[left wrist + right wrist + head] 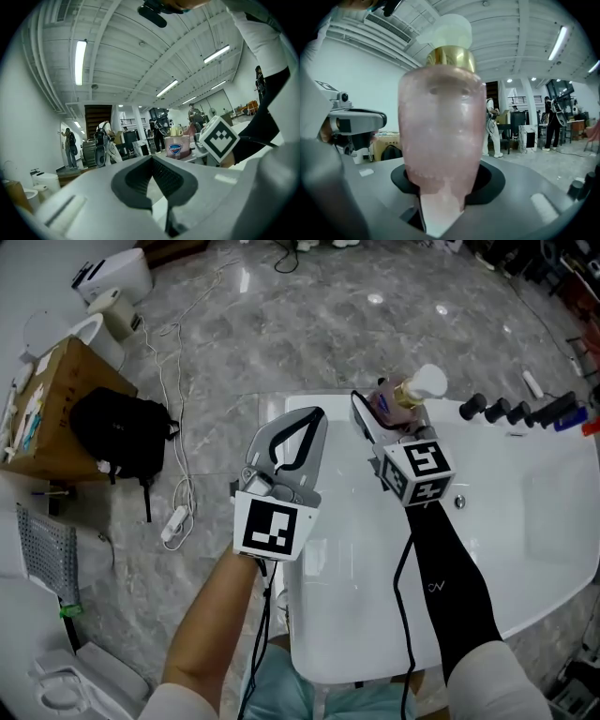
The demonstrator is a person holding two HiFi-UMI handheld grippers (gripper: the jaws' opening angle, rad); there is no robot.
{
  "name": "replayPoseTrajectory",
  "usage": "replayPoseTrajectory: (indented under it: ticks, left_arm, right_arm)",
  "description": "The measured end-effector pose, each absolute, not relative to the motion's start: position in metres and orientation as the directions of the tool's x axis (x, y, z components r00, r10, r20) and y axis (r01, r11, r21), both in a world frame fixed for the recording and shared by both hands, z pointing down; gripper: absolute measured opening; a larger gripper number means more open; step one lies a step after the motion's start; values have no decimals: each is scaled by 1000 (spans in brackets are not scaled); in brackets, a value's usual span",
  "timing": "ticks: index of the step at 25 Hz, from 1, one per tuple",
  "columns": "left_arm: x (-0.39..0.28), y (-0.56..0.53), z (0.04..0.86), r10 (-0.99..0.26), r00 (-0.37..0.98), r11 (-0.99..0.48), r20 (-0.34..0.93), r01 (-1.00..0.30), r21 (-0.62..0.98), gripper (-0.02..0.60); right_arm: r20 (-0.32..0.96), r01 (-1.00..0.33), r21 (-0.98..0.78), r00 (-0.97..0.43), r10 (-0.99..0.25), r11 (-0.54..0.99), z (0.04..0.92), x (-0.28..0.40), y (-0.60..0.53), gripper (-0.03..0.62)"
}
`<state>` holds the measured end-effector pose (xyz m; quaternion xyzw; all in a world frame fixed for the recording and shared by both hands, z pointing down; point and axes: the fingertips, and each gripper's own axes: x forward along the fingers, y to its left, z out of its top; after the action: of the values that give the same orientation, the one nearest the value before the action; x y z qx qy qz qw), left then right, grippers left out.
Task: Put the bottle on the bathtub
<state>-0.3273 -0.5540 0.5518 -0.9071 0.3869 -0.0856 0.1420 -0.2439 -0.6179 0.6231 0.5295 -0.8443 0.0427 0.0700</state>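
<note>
At the far rim of the glossy white oval bathtub, the right tongs clamp the lower body of the pink translucent pump bottle with a gold collar. It looks light, stiff and probably slippery, so the body seems a safer hold than the pump head. The left tongs are closed on nothing.

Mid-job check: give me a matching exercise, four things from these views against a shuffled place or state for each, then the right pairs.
Things:
1. pink bottle
2. left claw
3. black backpack
4. black knobs

Place or state:
A. on the floor beside the cardboard box
B. along the rim of the bathtub
C. shut, with nothing in it
D. gripped by the right claw

Pairs: 1-D, 2-C, 3-A, 4-B
</note>
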Motion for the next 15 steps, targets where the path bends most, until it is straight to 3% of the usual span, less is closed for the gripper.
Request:
replayPoseTrajectory:
  ticks: [15]
  left_arm:
    - [-385,-571,615,-761,640,-643,106,-721,-259,2]
  right_arm:
    - [234,-927,-49,-372,-898,371,709,-263,-715,238]
